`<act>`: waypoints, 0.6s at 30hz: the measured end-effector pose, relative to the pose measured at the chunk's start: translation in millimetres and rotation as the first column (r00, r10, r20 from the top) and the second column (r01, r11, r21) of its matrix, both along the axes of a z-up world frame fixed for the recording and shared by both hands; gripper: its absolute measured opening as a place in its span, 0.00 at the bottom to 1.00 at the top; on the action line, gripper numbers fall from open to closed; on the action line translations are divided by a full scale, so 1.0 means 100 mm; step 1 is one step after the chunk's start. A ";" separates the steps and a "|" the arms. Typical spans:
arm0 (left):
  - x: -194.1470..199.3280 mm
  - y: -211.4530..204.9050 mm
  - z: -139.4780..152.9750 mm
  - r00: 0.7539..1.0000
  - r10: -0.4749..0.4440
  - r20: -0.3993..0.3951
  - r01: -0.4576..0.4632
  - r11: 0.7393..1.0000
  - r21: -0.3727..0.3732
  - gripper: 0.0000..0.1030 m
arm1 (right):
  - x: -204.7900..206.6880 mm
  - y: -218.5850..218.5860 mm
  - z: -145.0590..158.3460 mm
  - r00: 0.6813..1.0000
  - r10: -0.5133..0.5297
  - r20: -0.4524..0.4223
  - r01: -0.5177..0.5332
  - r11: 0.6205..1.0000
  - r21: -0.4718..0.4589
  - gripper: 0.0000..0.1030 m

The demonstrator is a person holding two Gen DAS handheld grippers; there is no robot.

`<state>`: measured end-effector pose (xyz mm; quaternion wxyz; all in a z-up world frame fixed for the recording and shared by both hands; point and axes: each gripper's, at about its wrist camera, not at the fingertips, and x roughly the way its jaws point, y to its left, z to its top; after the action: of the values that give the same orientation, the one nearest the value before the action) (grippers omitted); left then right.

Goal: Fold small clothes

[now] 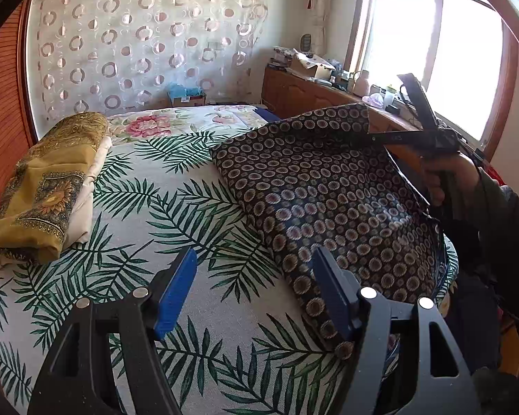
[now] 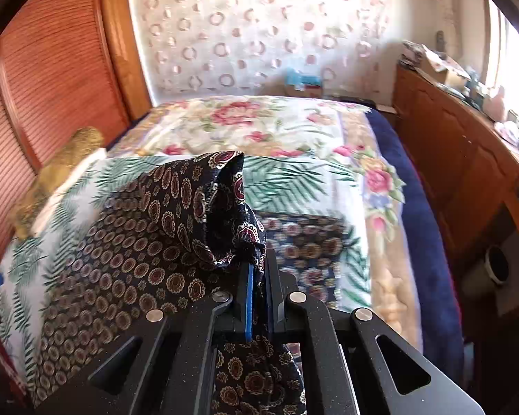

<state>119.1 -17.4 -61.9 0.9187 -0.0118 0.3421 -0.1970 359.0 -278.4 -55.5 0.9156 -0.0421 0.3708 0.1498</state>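
A dark patterned cloth [image 1: 321, 200] with round medallions lies partly on the palm-leaf sheet [image 1: 176, 228] of the bed. My right gripper [image 2: 257, 276] is shut on an edge of the cloth [image 2: 176, 214] and lifts it off the bed; it also shows in the left wrist view [image 1: 370, 136] at the cloth's far right edge. My left gripper [image 1: 254, 276] is open, its blue fingers [image 1: 176, 290] low over the sheet, with the right finger on the cloth's near corner.
A folded yellow-gold cloth [image 1: 48, 186] sits on the bed at the left. A floral blanket [image 2: 259, 128] covers the far bed. A wooden cabinet [image 2: 467, 159] with clutter runs along the right under a window. A wooden sliding door [image 2: 45, 103] is at left.
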 end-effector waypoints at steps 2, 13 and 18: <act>0.00 -0.01 -0.02 1.000 -0.001 -0.004 0.001 1.000 0.001 0.68 | 0.06 -0.02 -0.02 1.000 -0.012 -0.013 0.012 1.000 -0.002 0.05; 0.01 -0.12 -0.07 1.000 -0.014 -0.016 0.014 1.000 0.006 0.68 | -0.10 -0.07 0.07 0.998 -0.063 0.023 0.064 0.997 -0.044 0.26; 0.02 -0.18 -0.12 0.999 -0.022 -0.026 0.022 1.000 0.013 0.68 | -0.43 -0.10 -0.02 0.998 -0.054 0.034 0.055 0.998 -0.026 0.28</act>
<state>120.8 -35.1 -73.5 0.9120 -0.0046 0.3554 -0.2046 315.6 -288.1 -57.6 0.9246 -0.0471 0.3588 0.1191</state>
